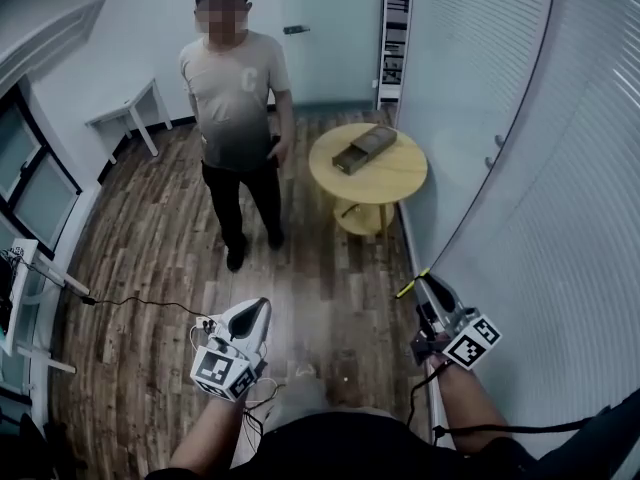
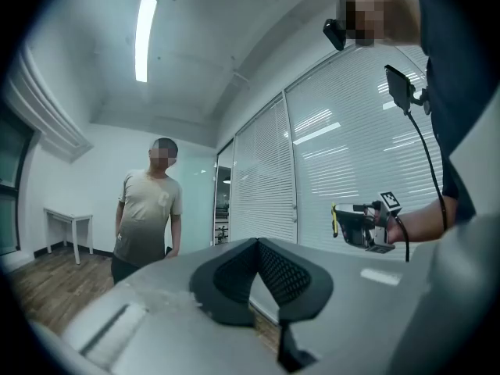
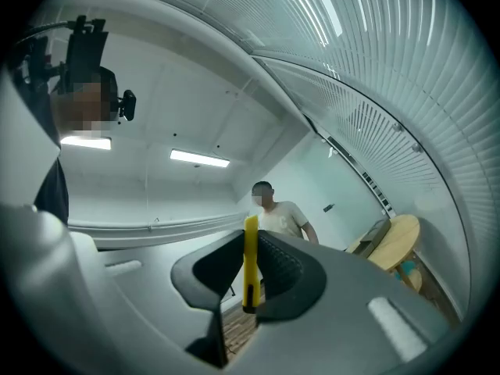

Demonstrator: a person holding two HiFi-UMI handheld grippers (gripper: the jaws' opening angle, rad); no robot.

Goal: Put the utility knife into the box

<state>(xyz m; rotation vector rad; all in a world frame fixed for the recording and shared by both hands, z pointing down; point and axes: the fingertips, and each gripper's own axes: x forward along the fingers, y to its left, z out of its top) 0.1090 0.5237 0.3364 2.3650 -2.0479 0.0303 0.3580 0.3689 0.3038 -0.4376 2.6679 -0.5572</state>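
The utility knife (image 3: 250, 260) is a slim, flat, bright yellow strip of smooth plastic. It stands upright between the ribbed black pads of the right gripper (image 3: 251, 239), which are clamped on its two flat sides. One end rises just above the pad tips and the other ends low in the gap. The head view shows it only as a thin yellow sliver (image 1: 411, 286) poking out of that gripper, well apart from the box (image 1: 365, 149). The blade end cannot be told from the handle end in any view. The box is flat, brown and oblong, seemingly a sleeve with a tray drawn partly out toward the near side. It lies on a round, pale wooden desk (image 1: 398, 176) that has a smaller round shelf underneath. Its inside is too small to make out. The left gripper (image 2: 256, 244) has a smooth grey shell and the same dimpled black pads, which meet at their tips in a closed wedge with nothing between them. The floor (image 1: 150, 238) is dark wood-grain planking, crossed by a thin black cable (image 1: 140, 301). Pale horizontal blinds (image 1: 520, 168) line the curved wall on the right. A person (image 1: 237, 118) in a beige T-shirt and dark trousers stands just beside the desk. The operator's forearms are cut off at the bottom edge.
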